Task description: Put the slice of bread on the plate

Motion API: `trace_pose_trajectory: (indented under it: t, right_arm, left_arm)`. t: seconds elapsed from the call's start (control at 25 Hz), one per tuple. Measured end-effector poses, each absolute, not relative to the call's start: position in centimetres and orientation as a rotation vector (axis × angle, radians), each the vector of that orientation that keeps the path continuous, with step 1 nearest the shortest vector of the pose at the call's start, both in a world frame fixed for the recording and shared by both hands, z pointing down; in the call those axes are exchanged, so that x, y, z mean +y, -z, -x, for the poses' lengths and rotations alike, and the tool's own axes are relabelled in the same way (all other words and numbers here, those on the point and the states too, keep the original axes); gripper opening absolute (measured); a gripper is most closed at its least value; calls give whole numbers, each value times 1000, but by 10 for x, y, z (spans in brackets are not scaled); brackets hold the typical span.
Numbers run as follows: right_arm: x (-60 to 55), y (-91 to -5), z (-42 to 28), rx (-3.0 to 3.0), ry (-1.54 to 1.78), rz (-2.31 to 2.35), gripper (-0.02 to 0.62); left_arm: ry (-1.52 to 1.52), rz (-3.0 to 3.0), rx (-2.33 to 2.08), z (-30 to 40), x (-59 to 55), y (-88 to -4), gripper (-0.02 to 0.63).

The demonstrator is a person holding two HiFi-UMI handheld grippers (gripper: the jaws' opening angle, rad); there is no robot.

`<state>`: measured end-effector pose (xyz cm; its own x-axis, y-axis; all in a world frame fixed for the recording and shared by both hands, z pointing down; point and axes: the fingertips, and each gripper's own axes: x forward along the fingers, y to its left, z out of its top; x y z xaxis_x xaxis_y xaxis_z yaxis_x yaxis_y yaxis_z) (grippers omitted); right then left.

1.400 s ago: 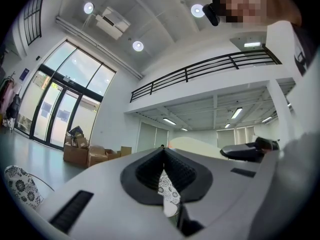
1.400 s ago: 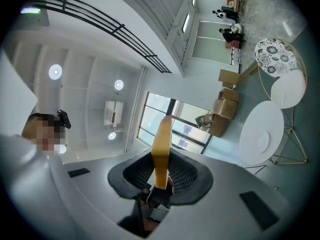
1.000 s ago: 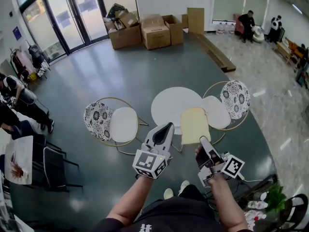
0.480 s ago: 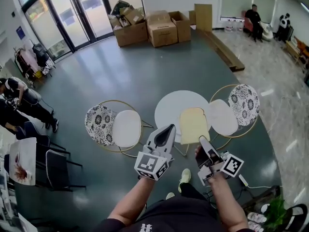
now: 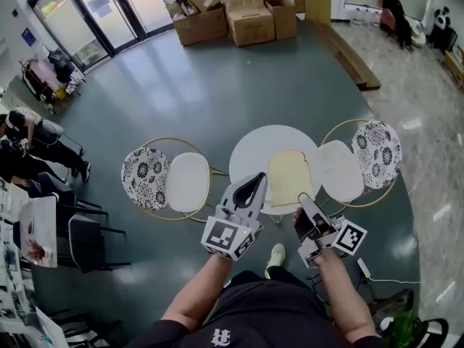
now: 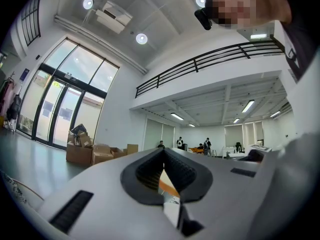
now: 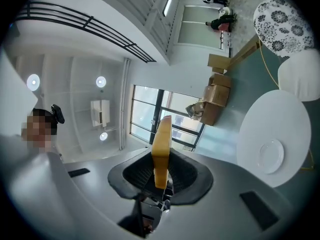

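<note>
the slice of bread (image 5: pixel 288 180) is up in the air, plate (image 7: pixel 271 156) waiting on the worktop (image 5: pixel 250 151)
The right tongs (image 5: pixel 304 200) are clamped on one edge so it sticks out ahead, free to be laid flat I'd guess; it hangs over the worktop, not on the plate yet. The left tongs (image 5: pixel 256 181) are pinched together, nothing in them. No writing I can read, just square markers (image 5: pixel 225 239) on the cubes.

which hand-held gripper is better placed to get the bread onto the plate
Right. The right hand-held gripper clamps the slice of bread, and the plate lies on the round white table ahead of it. The left hand-held gripper is shut with nothing in it.
</note>
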<state>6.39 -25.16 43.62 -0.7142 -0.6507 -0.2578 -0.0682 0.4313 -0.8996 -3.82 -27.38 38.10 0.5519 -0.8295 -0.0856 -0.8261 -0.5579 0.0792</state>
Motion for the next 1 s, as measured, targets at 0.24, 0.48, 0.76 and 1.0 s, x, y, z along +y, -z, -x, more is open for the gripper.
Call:
trace_pose_trajectory:
  t: [0.24,0.48,0.76,1.0]
  right_arm:
    - [-293,-480,-56,2110,1368,582,91]
    - [-325,-539,-44,2092,1446,649,91]
    - [-357,-636,-25,2094,1518,694,91]
    - [-376,-735,-10,2076,1621,768,91]
  left_arm:
    - [149,-2716,-1478,43,-312,-398,5]
    - [118,-2691,-1438,48,-339,-430,5]
    - [141,-2690,-1385,67,-364,-487,5]
    - [122,-2694,-1366,82,-376,-541,5]
